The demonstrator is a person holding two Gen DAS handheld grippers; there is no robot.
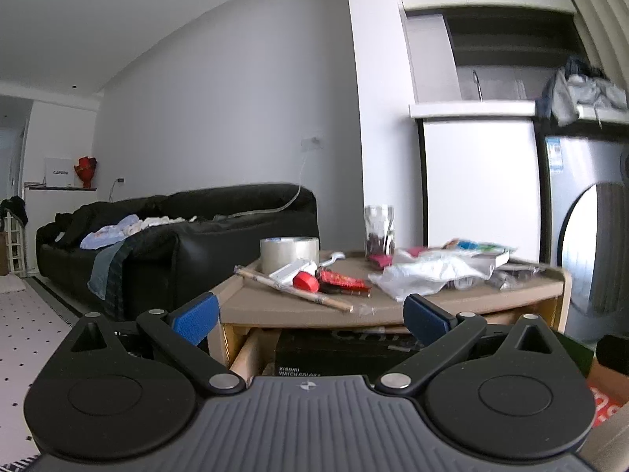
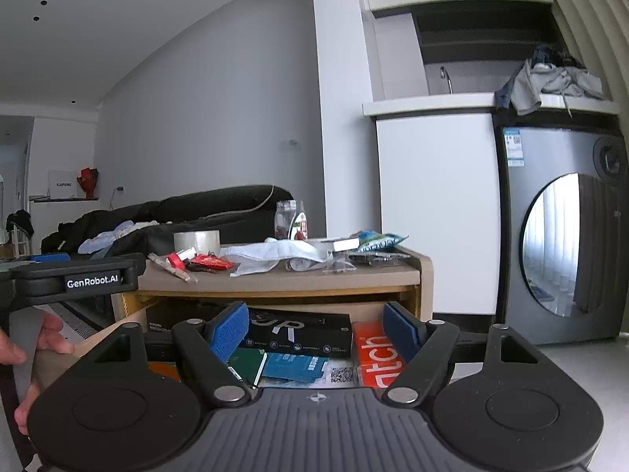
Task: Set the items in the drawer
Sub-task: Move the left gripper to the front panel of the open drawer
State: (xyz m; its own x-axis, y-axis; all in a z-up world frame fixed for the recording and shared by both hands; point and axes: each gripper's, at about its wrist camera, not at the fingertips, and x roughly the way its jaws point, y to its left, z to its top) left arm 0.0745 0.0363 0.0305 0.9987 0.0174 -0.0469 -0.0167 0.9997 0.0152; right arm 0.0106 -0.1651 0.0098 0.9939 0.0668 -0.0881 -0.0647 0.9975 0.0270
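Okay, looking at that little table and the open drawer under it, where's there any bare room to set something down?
On the table top, bare strips run along the front edge and the front right corner, below the white plastic bag. From tape roll to green packet it is crowded. The drawer looks packed with boxes; no clear gap shows.

Blue ribbed pads (image 2: 230, 330) seen on black gripper fingers. Beige tabletop (image 2: 275, 279); black sofa (image 1: 177, 236); red cap (image 1: 306, 281); orange box (image 2: 377, 354) lettered white; white dotted floor (image 1: 27, 330); grey washing machine (image 2: 562, 236).
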